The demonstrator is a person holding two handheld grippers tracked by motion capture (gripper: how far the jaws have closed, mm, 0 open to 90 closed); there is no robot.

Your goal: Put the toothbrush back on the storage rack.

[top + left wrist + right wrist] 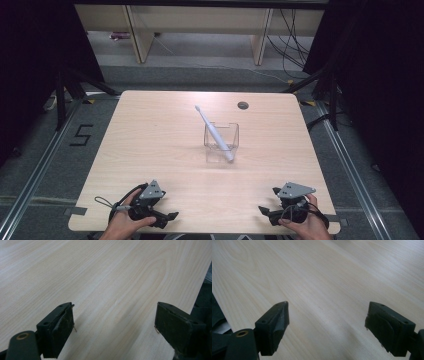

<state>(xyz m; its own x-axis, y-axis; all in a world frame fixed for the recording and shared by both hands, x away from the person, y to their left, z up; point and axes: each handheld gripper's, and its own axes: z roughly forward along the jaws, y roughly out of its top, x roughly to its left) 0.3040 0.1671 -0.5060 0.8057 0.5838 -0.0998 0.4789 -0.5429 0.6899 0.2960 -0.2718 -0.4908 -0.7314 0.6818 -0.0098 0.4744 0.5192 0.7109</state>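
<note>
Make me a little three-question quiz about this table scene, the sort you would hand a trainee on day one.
1. True or false: the white toothbrush lies flat on the table.
2. Multiple choice: the clear container stands (a) at the near edge between the two hands, (b) around the middle of the table, (c) on the floor.
3. Fill in: the jaws of the left gripper and the right gripper are both ____, with bare wood between them.

Key
1. False: it leans tilted in the clear container, its slim end sticking up and out toward the far left.
2. b
3. open
</note>
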